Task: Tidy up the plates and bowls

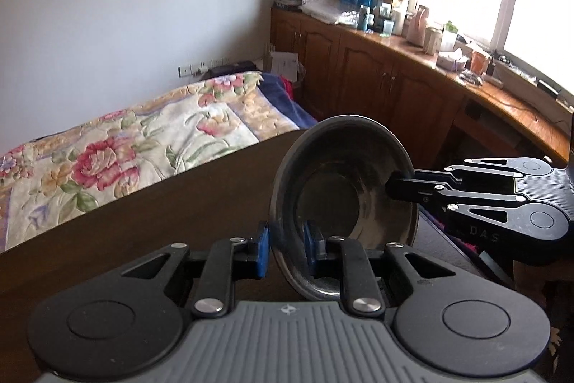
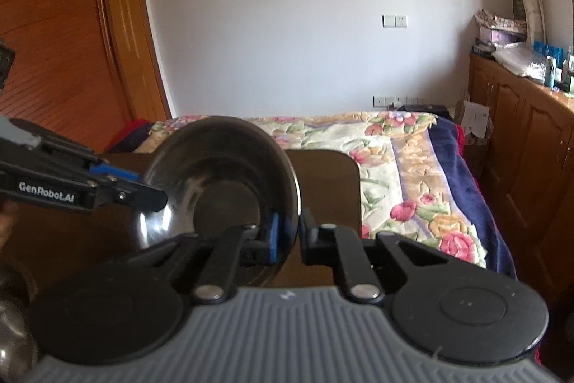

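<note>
A shiny steel bowl (image 1: 344, 192) is held up on its side above the dark wooden table (image 1: 143, 239), its inside facing both cameras. My left gripper (image 1: 285, 248) is shut on the bowl's near rim, one blue pad inside and one outside. My right gripper (image 1: 401, 187) comes in from the right and is shut on the opposite rim. In the right wrist view the bowl (image 2: 219, 182) sits between my right gripper's fingers (image 2: 287, 236), and the left gripper (image 2: 158, 196) clamps its left edge.
A bed with a floral blanket (image 1: 125, 153) lies beyond the table's far edge. Wooden cabinets (image 1: 376, 78) with a cluttered top run under the window on the right. Another shiny metal object (image 2: 14, 329) shows at the lower left of the right wrist view.
</note>
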Motion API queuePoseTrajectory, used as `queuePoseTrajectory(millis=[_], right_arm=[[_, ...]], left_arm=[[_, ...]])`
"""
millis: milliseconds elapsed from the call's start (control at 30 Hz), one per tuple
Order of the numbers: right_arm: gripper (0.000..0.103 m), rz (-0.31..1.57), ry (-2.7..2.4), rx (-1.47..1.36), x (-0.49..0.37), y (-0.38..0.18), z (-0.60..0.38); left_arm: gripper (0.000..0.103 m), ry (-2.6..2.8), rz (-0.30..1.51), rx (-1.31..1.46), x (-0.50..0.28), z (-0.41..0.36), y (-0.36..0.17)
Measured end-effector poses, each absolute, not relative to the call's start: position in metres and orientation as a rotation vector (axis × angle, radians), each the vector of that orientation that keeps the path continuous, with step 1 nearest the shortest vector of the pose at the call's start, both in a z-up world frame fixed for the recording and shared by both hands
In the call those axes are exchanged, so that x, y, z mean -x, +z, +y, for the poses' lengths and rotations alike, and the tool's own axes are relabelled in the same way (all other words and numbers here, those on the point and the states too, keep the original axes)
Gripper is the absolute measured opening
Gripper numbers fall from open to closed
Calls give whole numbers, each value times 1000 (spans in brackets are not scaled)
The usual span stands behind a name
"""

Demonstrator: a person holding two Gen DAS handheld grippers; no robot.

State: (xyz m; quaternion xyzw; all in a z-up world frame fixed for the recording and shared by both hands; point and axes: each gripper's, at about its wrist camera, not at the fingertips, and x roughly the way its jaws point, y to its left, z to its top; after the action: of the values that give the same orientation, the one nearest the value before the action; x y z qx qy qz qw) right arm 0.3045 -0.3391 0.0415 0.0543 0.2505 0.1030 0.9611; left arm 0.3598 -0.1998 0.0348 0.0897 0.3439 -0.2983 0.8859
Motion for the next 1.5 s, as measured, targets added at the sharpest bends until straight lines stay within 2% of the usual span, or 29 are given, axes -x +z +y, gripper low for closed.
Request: queuePoseTrajectory(millis=[167,933,1500], right_arm=[[13,466,207,-98,-293,53,-335],[13,358,231,-20,-237,95,-304],[13,380,281,14,-198,84,-279]], left_arm=[[43,-619,672,-184,-340,-189,47],[43,-605,542,-157,-257,-141,92],[43,-598,555,-114,-202,-100,64]])
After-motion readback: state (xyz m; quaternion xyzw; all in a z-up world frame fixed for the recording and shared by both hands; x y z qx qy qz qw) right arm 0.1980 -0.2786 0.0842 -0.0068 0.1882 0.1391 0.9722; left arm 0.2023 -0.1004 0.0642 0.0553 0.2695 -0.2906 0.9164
